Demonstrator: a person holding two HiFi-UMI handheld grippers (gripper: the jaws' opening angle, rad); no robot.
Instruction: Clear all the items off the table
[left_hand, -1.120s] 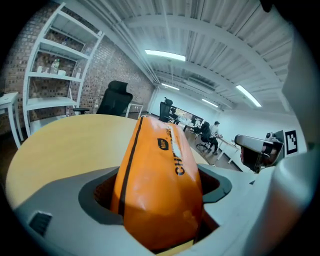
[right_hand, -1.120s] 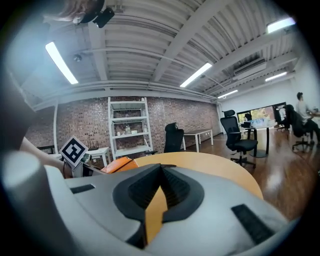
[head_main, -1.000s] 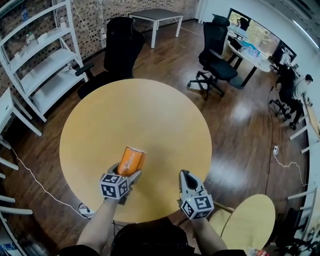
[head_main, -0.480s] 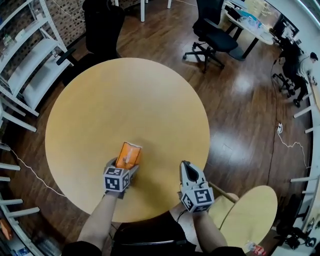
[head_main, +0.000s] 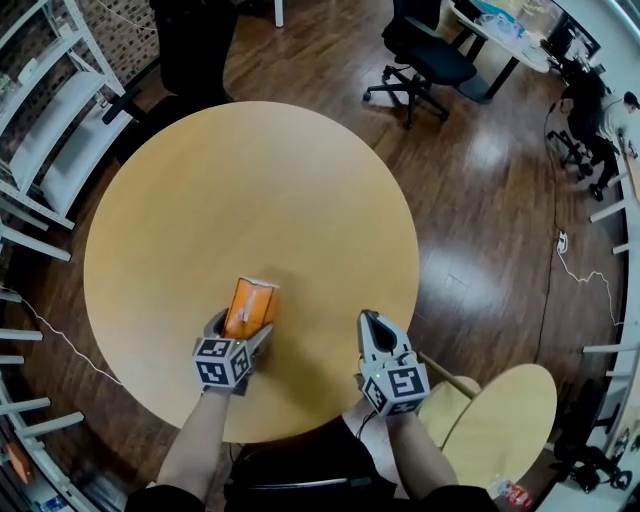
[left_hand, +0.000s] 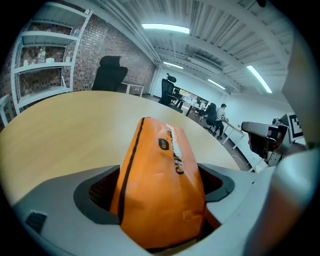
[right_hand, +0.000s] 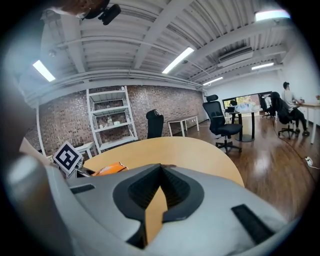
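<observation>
Left hand-held gripper (head_main: 242, 328) has come down toward the table (head_main: 250, 180) since a sec ago, orange packet (head_main: 250, 305) with it, and its jaws have just been opening wider. Packet sits between them, long side pointing away from the person. In the left gripper view the dark pads show bare on both sides of the packet's upper part, so I read the jaws as spread apart, not squeezing. Lower down the packet bulges close to both jaws; can't rule out light contact there.

Right hand-held gripper (head_main: 374, 322) has also slid in and down a bit. Jaws pressed together, tips meeting, nothing in them. It's at the near edge of the table, well apart from the packet, to its right.

Outward: packet lies near the person's edge of the round table, left of centre. It's the only item I can see up there; rest of the top is bare wood. Beyond: white shelves (head_main: 45, 120) at left, black office chair (head_main: 425, 55) far side, smaller round top (head_main: 505, 425) low at right, a person (head_main: 610, 110) seated far right.

What it means, imo: grip's been loosened, so the packet looks set down or about to be re-gripped, not carried off. Job's not done while it's on the table. Next needs jaws closing squarely on the packet's sides, then a lift clear of the edge. Soft crinkly bag, could slip or crush if pinched off-centre.
</observation>
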